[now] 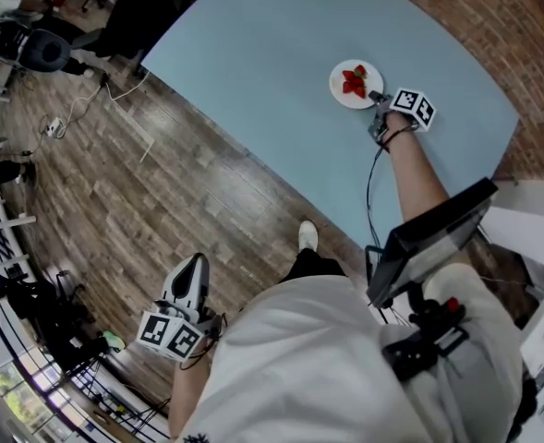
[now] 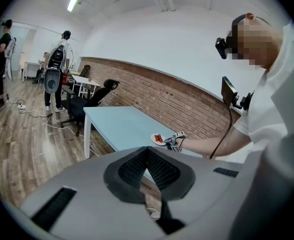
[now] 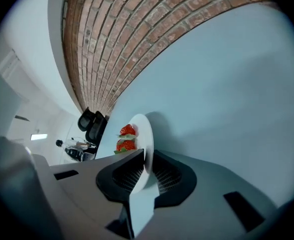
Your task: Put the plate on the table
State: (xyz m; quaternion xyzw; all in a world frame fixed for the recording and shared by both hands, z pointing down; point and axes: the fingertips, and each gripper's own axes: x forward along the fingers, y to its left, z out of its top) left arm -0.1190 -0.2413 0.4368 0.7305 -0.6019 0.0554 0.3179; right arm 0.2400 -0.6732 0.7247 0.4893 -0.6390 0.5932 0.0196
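A small white plate (image 1: pixel 356 85) with strawberries (image 1: pixel 354 81) lies flat on the light blue table (image 1: pixel 272 72), near its far right part. My right gripper (image 1: pixel 379 100) is at the plate's near rim. In the right gripper view the plate's rim (image 3: pixel 143 129) passes between the jaws with a thin gap beside it, so the right gripper (image 3: pixel 147 166) stands open around the rim; the strawberries (image 3: pixel 127 138) lie just beyond. My left gripper (image 1: pixel 190 270) hangs low over the wooden floor, far from the table. In its own view the left gripper (image 2: pixel 147 156) is shut and empty.
A brick wall (image 1: pixel 493 26) runs behind the table. Cables (image 1: pixel 64 118) and a black office chair (image 1: pixel 41 49) stand on the wooden floor to the left. The left gripper view shows people (image 2: pixel 54 69) and more chairs (image 2: pixel 89 96) at the room's far end.
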